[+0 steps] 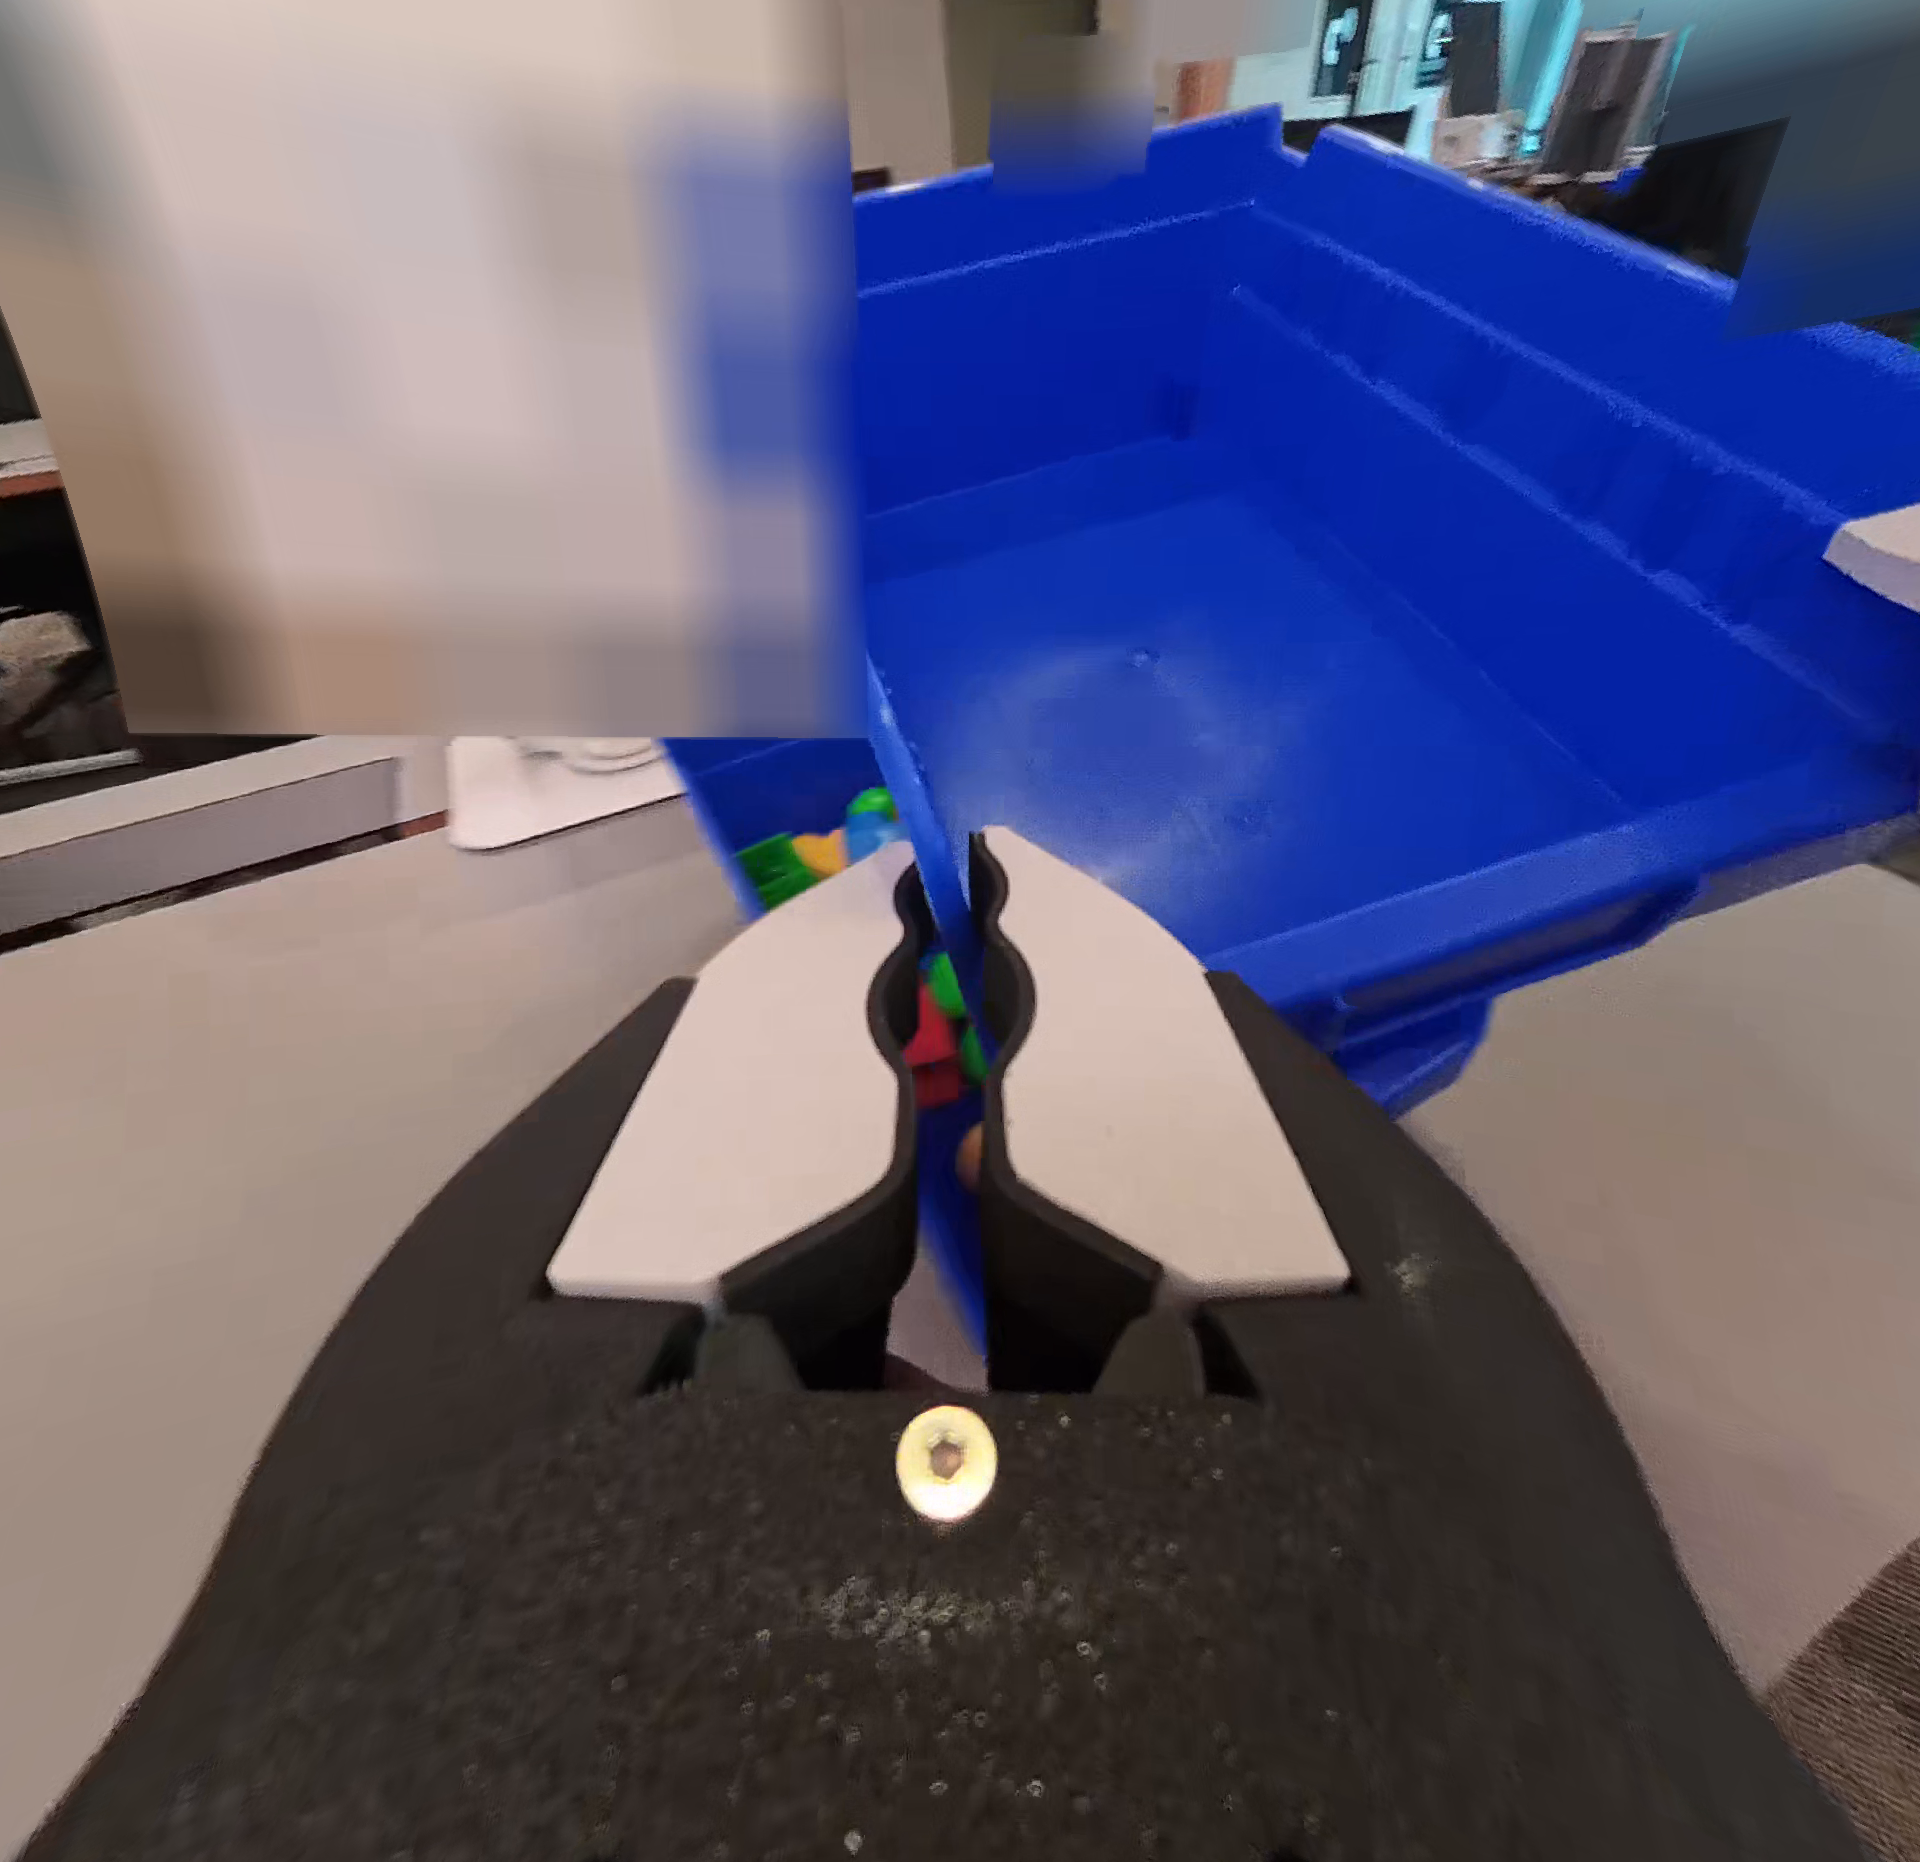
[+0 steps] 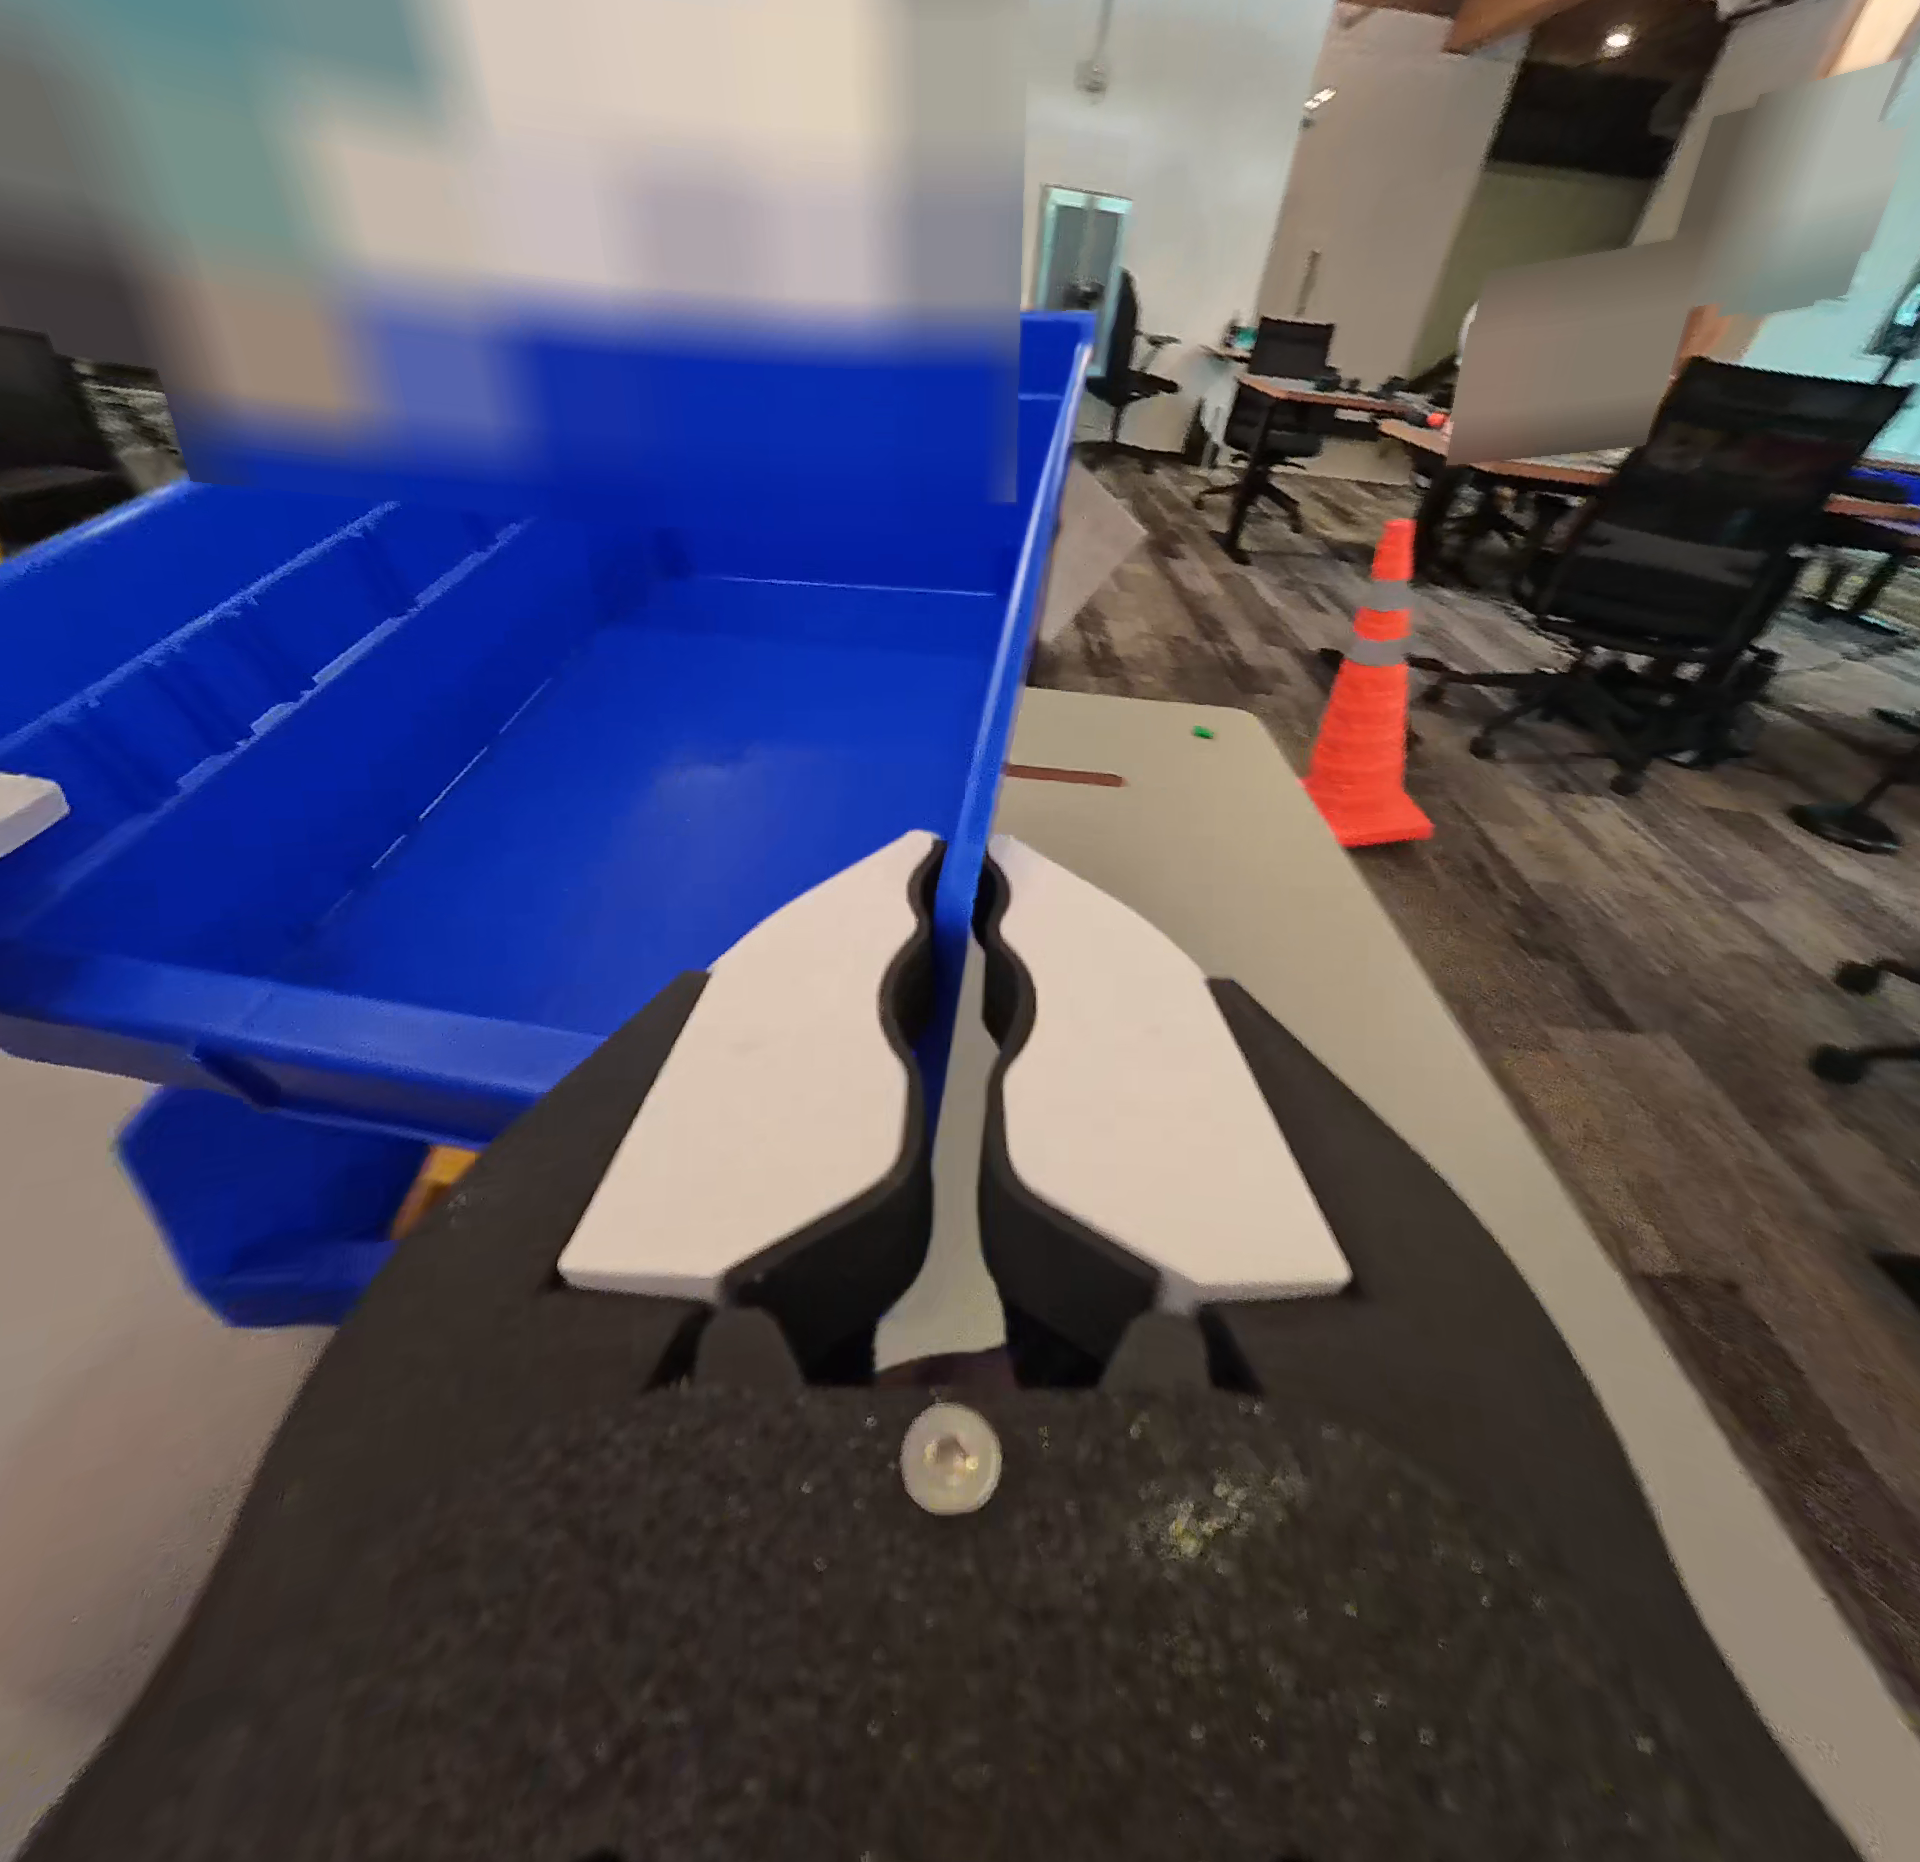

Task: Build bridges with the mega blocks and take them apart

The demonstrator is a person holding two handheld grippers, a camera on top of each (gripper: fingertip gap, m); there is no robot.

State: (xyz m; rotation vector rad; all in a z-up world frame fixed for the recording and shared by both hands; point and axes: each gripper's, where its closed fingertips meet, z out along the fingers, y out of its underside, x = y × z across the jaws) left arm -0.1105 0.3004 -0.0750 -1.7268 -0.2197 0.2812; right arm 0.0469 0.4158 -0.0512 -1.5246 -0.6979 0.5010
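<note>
The left gripper (image 1: 948, 856) has its jaws closed on the left side wall of an empty blue bin (image 1: 1247, 690). The right gripper (image 2: 961, 856) pinches the right wall of this bin. The bin is above the grey bench (image 1: 312, 1085). Under it, a second blue bin (image 1: 769, 794) holds the mega blocks (image 1: 940, 1023), just behind the left jaws.

Orange cone (image 2: 1369, 711) — office chairs (image 2: 1662, 607) beyond
</note>
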